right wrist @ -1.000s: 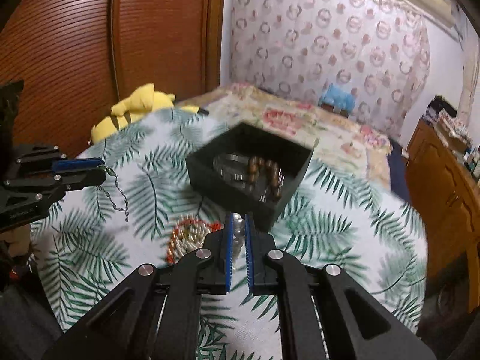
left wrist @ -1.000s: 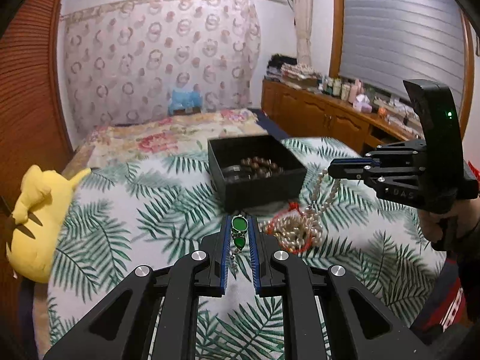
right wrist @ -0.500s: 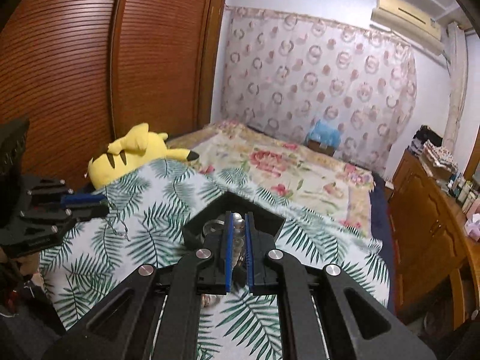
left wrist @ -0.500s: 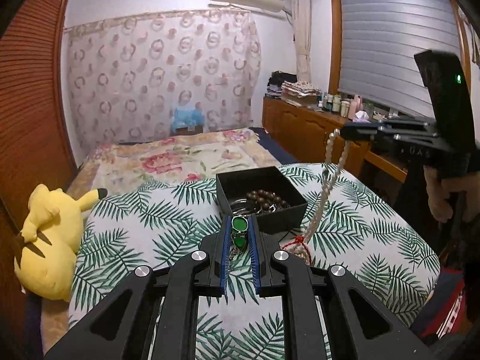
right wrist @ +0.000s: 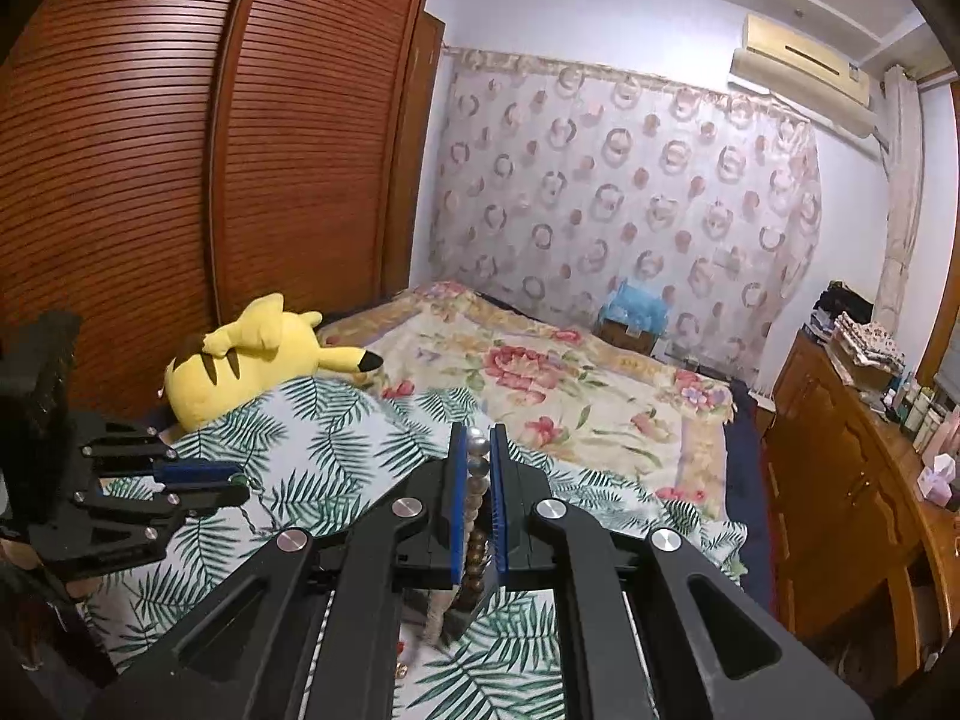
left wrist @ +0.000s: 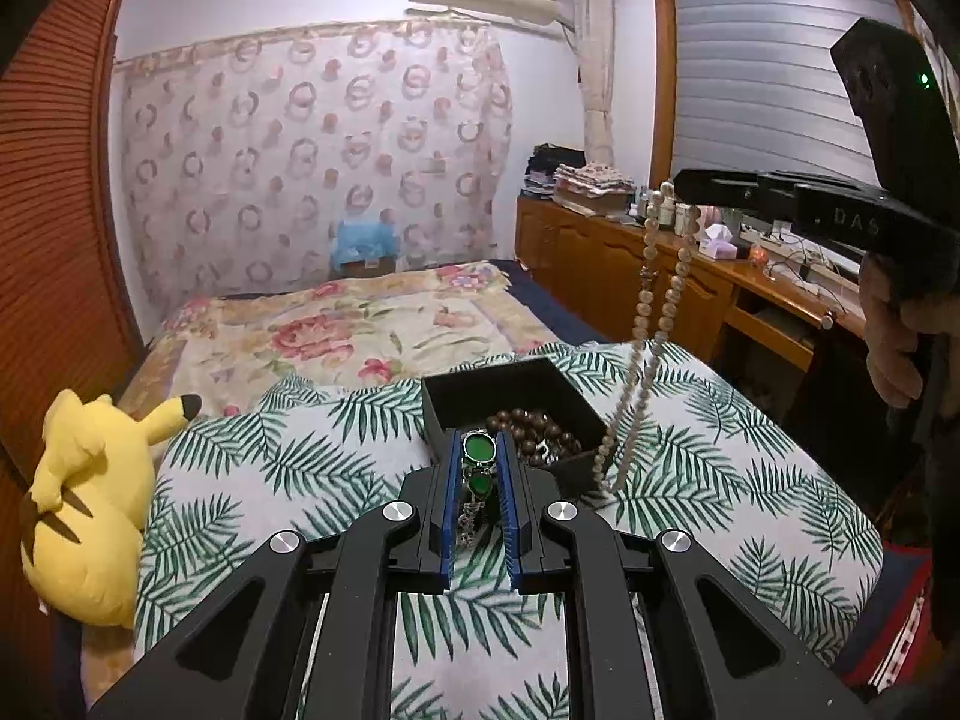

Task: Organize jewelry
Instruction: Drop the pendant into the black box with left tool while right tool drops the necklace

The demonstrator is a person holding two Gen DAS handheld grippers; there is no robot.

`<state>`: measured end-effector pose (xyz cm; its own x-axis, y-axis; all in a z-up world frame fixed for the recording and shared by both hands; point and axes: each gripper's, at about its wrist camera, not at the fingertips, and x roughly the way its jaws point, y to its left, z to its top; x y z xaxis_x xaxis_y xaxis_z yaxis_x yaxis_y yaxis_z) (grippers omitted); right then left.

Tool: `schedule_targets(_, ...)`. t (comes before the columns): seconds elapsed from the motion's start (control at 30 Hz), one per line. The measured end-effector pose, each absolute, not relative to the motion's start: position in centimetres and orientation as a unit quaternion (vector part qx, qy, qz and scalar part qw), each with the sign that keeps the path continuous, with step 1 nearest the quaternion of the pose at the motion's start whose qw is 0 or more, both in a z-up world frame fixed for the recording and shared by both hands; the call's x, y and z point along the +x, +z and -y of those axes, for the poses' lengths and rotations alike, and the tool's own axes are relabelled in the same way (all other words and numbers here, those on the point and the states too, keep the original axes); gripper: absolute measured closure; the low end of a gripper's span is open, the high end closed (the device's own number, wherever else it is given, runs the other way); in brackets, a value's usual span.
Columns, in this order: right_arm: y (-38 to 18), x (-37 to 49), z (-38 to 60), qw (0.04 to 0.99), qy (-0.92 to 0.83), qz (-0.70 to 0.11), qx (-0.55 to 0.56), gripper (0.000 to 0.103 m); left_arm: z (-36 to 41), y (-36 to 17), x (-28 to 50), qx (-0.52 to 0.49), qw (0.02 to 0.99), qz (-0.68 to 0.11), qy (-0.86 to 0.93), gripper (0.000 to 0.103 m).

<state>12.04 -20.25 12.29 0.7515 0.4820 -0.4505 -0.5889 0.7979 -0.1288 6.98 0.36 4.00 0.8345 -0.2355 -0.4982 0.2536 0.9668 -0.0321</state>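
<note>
My left gripper (left wrist: 478, 450) is shut on a green-stone pendant (left wrist: 478, 449) whose silver chain hangs down between the pads. It hovers just in front of a black jewelry box (left wrist: 516, 383) that holds brown wooden beads (left wrist: 534, 423). My right gripper (right wrist: 478, 444) is shut on a pearl necklace (right wrist: 477, 450). In the left wrist view that gripper (left wrist: 681, 181) is high at the right, and the pearl necklace (left wrist: 645, 324) dangles from it in a long loop down to the box's right corner. The left gripper (right wrist: 237, 486) shows low at the left of the right wrist view.
The box sits on a palm-leaf cover (left wrist: 288, 456) over a bed with a floral blanket (left wrist: 360, 324). A yellow plush toy (left wrist: 90, 510) lies at the left edge beside wooden wardrobe doors (right wrist: 180, 180). A wooden dresser (left wrist: 690, 294) with clutter runs along the right.
My right gripper has risen, drawing the pearl necklace up off the cover into a hanging loop. My left gripper has lifted a little with the green pendant still held.
</note>
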Motion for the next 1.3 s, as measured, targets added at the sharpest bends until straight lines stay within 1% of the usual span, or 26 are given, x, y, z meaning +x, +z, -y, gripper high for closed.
schedule_targets(0.33, 14.3, 15.1, 19.7, 0.930, 0.294, -0.181, -0.129, 0.095, 0.4, 5.6, 10.3, 0.021, 0.959, -0.247, -0.139, 0.092)
schedule_targets(0.53, 13.9, 17.3, 19.6, 0.929, 0.299, -0.184, -0.119, 0.095, 0.9, 5.3, 12.9, 0.023, 0.956, -0.255, -0.143, 0.092)
schedule_targets(0.67, 12.1, 19.6, 19.3, 0.924, 0.303, -0.203, -0.118, 0.095, 1.2, 4.3, 14.5, 0.022, 0.953, -0.267, -0.144, 0.092)
schedule_targets(0.9, 5.7, 22.7, 18.5, 0.905, 0.316, -0.262, -0.108, 0.094, 1.6, 2.2, 17.0, 0.028, 0.945, -0.293, -0.143, 0.092)
schedule_targets(1.07, 2.2, 23.6, 18.1, 0.890, 0.331, -0.297, -0.097, 0.094, 2.3, 1.7, 18.4, 0.034, 0.941, -0.304, -0.144, 0.092)
schedule_targets(1.3, 0.1, 23.6, 18.8, 0.882, 0.344, -0.314, -0.080, 0.093, 3.2, 0.5, 20.1, 0.040, 0.936, -0.318, -0.148, 0.092)
